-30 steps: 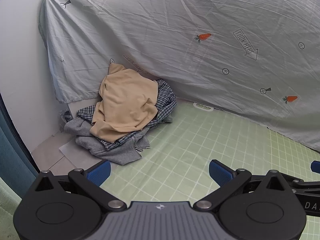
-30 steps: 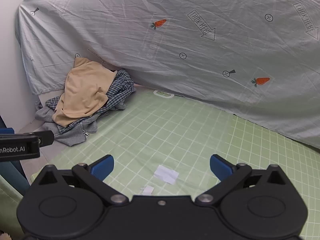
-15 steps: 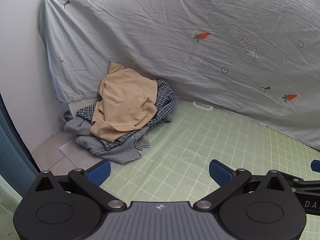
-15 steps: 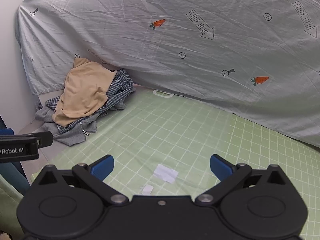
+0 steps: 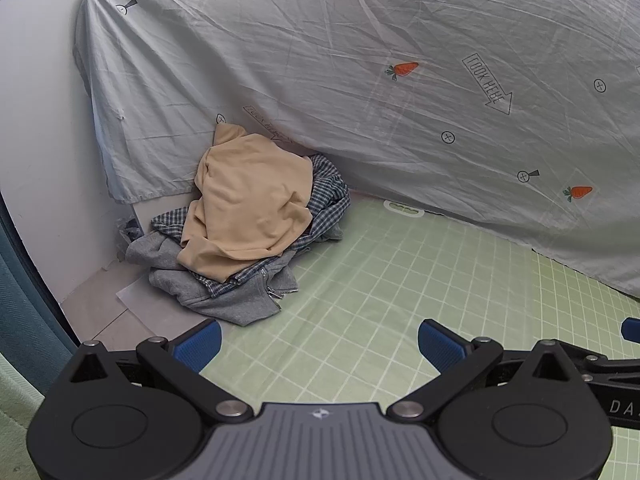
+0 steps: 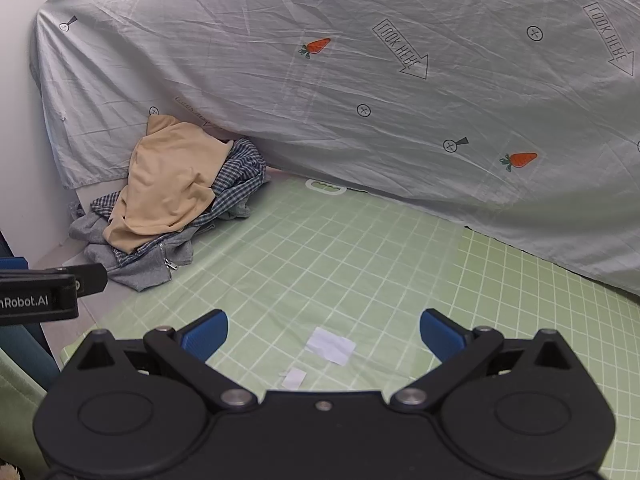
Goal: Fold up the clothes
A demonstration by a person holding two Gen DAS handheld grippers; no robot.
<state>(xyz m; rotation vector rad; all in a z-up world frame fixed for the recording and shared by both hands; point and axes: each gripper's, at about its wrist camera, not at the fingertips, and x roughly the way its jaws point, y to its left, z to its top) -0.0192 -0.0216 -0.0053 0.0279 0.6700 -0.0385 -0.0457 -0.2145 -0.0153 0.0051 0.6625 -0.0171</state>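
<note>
A pale grey sheet (image 6: 360, 92) printed with orange carrots (image 6: 519, 159) and "LOOK HERE" arrows (image 6: 401, 55) hangs as a backdrop across the far side, ahead of the claw. Below it, a light green cutting mat (image 6: 360, 264) with a white grid covers the desk, its white handle cutout (image 6: 325, 187) lying at the sheet's lower edge. Two small white paper scraps (image 6: 331, 345) rest on the mat just ahead of the claw, between its tips. A white wall (image 5: 36, 128) stands far left.
</note>
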